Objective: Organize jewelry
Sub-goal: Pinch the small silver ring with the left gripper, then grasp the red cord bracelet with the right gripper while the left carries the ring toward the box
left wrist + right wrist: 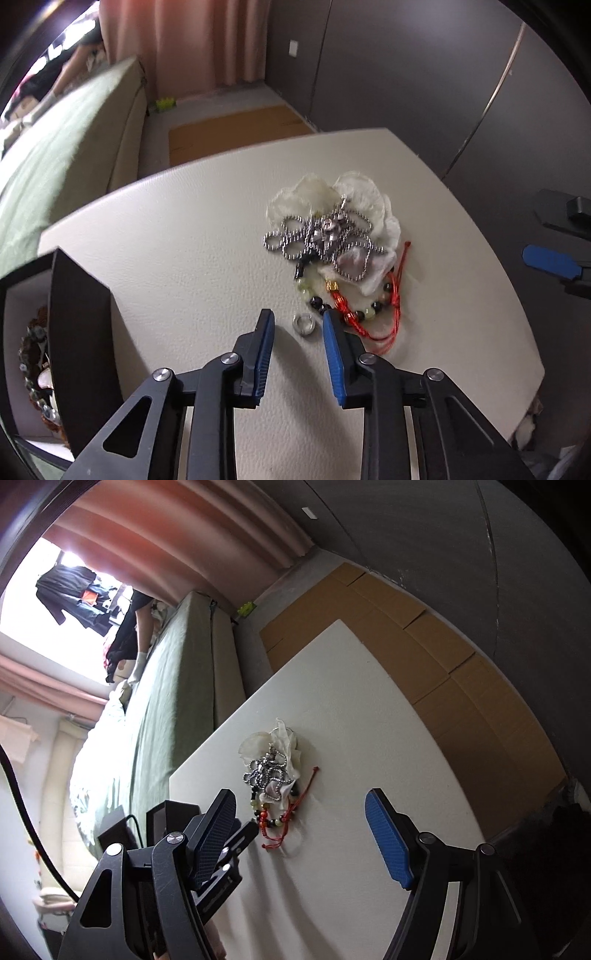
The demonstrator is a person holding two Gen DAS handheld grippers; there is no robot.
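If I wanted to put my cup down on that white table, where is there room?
Bare tabletop lies between the black jewelry box and the jewelry pile, and beyond the pile toward the far edge. It is crowded around the silver ball chain, beaded bracelet and small ring, which sits between the left gripper's fingers.

A shiny metal ball chain lies on gauzy cloth over the grained, leather-like matt tabletop.
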